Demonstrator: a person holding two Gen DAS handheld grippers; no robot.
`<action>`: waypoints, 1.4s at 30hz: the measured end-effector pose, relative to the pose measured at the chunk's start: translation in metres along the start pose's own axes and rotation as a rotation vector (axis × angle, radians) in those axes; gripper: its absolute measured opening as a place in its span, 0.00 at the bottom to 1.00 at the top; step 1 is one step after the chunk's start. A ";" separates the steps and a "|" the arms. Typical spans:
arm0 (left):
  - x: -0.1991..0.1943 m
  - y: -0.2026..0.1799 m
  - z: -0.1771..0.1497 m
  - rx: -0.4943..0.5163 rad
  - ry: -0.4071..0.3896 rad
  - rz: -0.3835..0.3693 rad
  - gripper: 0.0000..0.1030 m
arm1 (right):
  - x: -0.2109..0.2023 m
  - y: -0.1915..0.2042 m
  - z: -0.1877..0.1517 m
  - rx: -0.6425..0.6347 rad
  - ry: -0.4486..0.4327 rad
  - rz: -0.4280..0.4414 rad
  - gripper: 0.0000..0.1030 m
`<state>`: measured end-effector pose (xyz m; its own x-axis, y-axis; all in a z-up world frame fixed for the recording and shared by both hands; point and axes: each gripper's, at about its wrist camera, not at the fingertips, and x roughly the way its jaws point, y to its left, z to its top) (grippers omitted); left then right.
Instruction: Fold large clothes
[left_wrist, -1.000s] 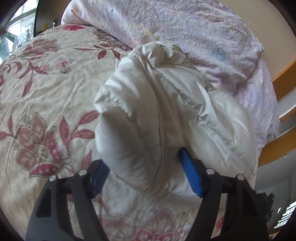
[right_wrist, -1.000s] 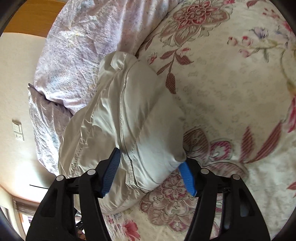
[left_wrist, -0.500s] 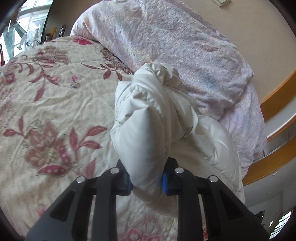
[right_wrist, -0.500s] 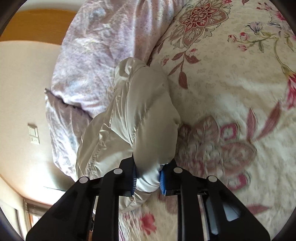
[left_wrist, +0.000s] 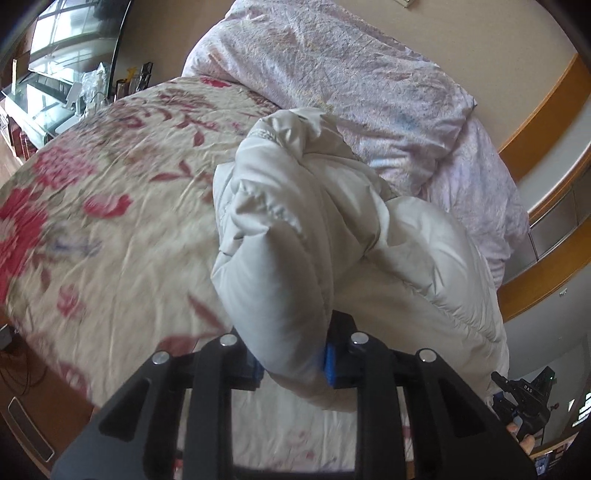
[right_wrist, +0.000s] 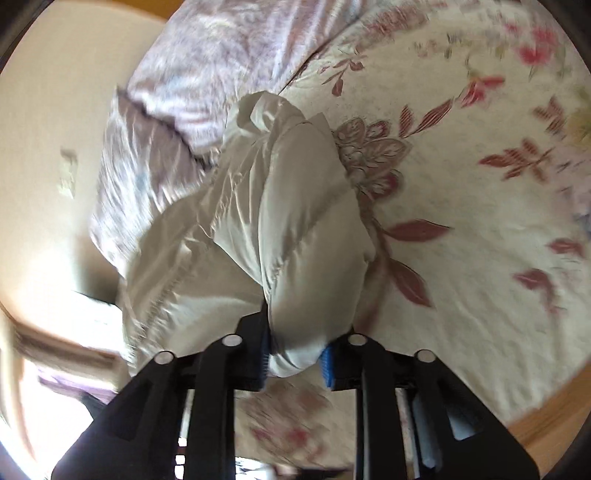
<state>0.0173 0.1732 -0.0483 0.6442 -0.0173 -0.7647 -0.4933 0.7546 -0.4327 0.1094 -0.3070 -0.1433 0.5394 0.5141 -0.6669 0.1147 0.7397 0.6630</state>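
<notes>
Left gripper: your fingers are clenched on a thick puffed fold of the white padded jacket, low in the centre of the left wrist view. A second ago these jaws stood wide on either side of that fold; half a second ago they had closed on it.

Right gripper: the same story here. The blue pads pinch another bulge of the jacket at bottom centre of the right wrist view, where a second ago they were spread open around it.

Jacket position: it runs from each grip up the middle of both frames as a bunched, rolled mass. Its far end lies against the pale lilac duvet at the top, with the floral bedspread beside it on the left of the left view and on the right of the right view.

What has changed: after both grips closed, the views have pulled back. More bed edge, floor and wall show now, and the bedspread is blurred, so you seem to be lifting or drawing the jacket towards you.

Meaning for the task: you now hold the garment at two points, but it looks bundled, not flat. My judgement is that folding proper has not begun.

Watch for: the slippery, springy padding may creep out of the pads.
</notes>
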 end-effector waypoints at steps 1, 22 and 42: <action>0.000 0.002 -0.003 -0.001 0.005 0.000 0.27 | -0.003 0.002 -0.002 -0.019 -0.008 -0.032 0.34; 0.012 -0.010 0.001 -0.013 -0.022 0.024 0.64 | 0.055 0.198 -0.034 -0.584 -0.153 -0.088 0.43; 0.026 -0.006 0.029 -0.107 -0.061 -0.041 0.53 | 0.125 0.189 -0.066 -0.631 -0.071 -0.230 0.43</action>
<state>0.0540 0.1867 -0.0519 0.6976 -0.0041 -0.7165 -0.5238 0.6794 -0.5139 0.1433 -0.0749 -0.1237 0.6155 0.2997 -0.7289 -0.2649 0.9497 0.1668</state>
